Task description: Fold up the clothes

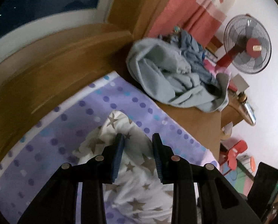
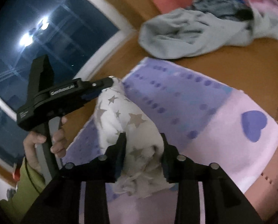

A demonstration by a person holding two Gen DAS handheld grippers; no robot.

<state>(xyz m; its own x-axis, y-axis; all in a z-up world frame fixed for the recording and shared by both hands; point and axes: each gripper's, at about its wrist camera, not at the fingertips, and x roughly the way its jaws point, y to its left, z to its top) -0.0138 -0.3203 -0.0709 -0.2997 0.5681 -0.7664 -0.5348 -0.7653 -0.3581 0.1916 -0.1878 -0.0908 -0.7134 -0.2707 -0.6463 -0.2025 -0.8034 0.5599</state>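
1. Here, star-print white garment (image 2: 120,119) lies bunched on purple dotted sheet (image 2: 176,97).
2. Left tongs (image 2: 109,84) w/ tips at garment's far end; grip state can't tell.
3. Right tongs (image 2: 143,140) spread wide, straddling near end.
4. Grey clothes pile (image 1: 167,74) well apart.

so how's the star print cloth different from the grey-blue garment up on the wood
The star print cloth is white with grey stars; the grey-blue garment is plain. The star cloth lies on the purple dotted sheet between both grippers' fingers; the grey-blue one sits untouched on the wooden surface beyond. Both are crumpled, unfolded.
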